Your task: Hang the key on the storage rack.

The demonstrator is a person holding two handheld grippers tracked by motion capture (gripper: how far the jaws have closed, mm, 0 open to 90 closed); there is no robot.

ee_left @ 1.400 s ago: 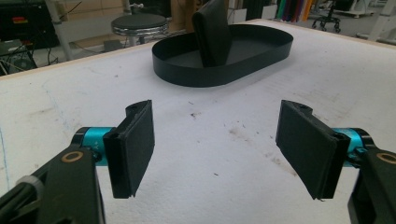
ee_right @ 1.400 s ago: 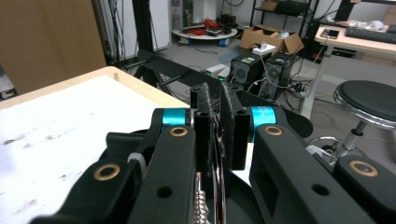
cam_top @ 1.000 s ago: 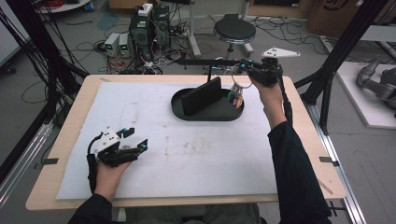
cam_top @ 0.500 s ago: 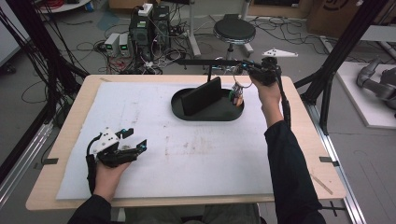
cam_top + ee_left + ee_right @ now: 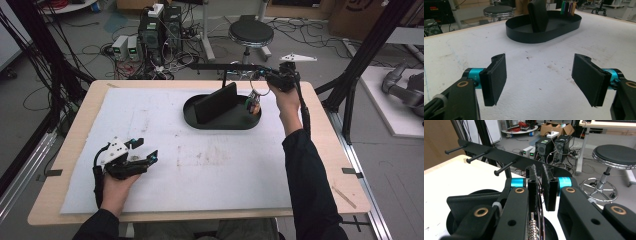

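**No readable text**

Nothing can be read in these pictures. The cardboard box [image 5: 361, 12] at the far right of the floor in the high view bears a dark mark, too cut off and blurred to make out. The small grey boxes [image 5: 126, 47] on the floor have faces too tiny to read.

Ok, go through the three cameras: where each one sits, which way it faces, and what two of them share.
High view: above the person's table edge, looking forward and down; both forearms, left gripper, right gripper.
Left gripper view: low over the table, facing the black tray; open jaws.
Right gripper view: above the tray's far end, facing the peg rack; jaws shut on a key ring.
High and left gripper views share the tray.
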